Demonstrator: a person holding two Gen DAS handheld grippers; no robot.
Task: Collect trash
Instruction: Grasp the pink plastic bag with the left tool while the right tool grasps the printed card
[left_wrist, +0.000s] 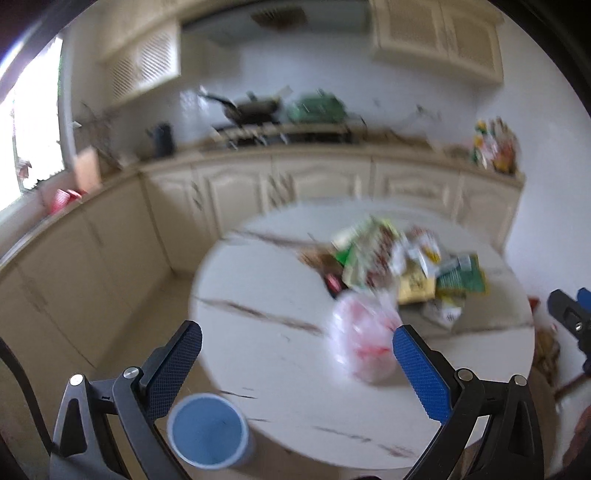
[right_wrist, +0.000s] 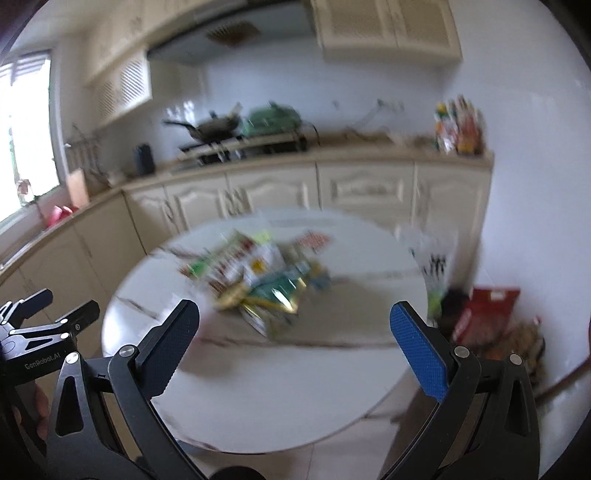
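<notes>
Both frames are pretty blurry, so details are rough. The left gripper has its 2 fingers spread wide with nothing between them, hanging above the near edge of the round white marble-look table. The right gripper is the same deal, fingers wide apart and empty, over the near side of that table.

The trash is a heap of crumpled colourful snack wrappers sitting toward the far right of the tabletop, with a crinkled white-and-red plastic bag just in front of it. In the right wrist view the heap lies near the table's middle.

A light blue cylindrical bin stands on the floor by the table's near edge, just right of the left gripper's left finger.
</notes>
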